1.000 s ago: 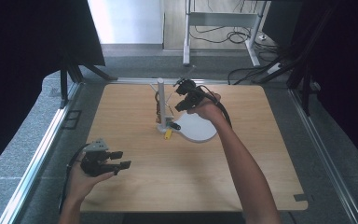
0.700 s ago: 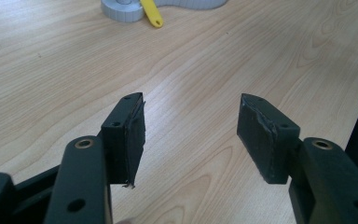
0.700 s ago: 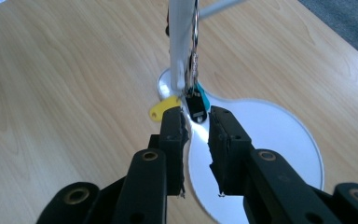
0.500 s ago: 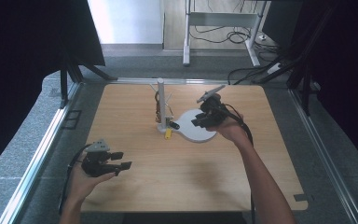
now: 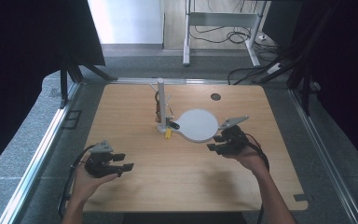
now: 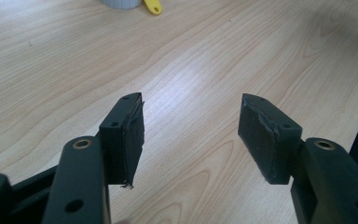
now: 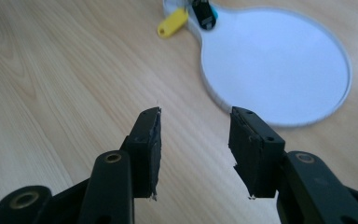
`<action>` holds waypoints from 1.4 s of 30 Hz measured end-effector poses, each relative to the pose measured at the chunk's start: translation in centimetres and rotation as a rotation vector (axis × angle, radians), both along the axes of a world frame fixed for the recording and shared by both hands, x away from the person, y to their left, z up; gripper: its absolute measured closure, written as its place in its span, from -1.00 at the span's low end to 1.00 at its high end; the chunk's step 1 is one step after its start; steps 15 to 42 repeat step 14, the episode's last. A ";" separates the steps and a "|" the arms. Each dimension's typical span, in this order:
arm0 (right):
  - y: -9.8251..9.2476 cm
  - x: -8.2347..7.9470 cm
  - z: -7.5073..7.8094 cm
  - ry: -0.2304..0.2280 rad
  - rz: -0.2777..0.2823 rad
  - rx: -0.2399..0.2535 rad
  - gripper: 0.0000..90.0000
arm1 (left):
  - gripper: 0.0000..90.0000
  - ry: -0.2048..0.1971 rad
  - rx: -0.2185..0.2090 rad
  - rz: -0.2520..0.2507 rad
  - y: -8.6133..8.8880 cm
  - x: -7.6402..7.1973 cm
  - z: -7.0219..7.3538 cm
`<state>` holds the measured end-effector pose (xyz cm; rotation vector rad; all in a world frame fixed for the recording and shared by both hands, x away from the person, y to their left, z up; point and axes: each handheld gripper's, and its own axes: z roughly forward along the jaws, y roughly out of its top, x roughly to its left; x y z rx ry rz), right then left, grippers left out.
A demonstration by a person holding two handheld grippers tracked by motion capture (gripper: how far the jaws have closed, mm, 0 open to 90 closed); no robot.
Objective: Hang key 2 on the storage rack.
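White stand [image 5: 196, 125]: round base flat, post end toward table's left; both tongs open, empty, right [image 5: 220, 145] just opening.

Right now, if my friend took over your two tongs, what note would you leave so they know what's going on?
Left tongs: open, empty, over bare wood near the table's front left.
Right tongs: jaws have just been opening, nothing between them, at the near right edge of the white round tray.
White stand with pegs sits mid-table; keys hang from it, with a yellow tag and a black tag at its base.
Done: tray is empty, neither tongs holds anything.
Left: I can't tell; probably more key handling at the stand.
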<state>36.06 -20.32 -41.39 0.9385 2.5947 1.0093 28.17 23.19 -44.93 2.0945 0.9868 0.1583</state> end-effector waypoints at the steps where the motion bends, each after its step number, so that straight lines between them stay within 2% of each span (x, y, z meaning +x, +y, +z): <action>1: -0.3 -0.3 -0.7 0.006 -0.009 0.002 0.18 | -0.08 0.002 0.001 -0.001 0.0 0.0 0.0; 6: -0.9 -0.6 -2.1 0.020 -0.016 -0.001 0.18 | -0.09 0.008 -0.003 -0.002 -0.2 0.1 -0.1; 13: -1.2 -0.8 -1.8 0.000 -0.020 0.018 0.06 | -0.10 0.019 0.005 0.001 -0.4 0.4 -0.4; 14: -1.7 -1.3 -2.4 -0.010 -0.025 0.028 0.03 | -0.10 0.022 -0.002 0.000 -0.4 0.4 -0.5; 42: -1.7 -1.3 -2.4 -0.010 -0.025 0.028 0.03 | -0.10 0.022 -0.002 0.000 -0.4 0.4 -0.5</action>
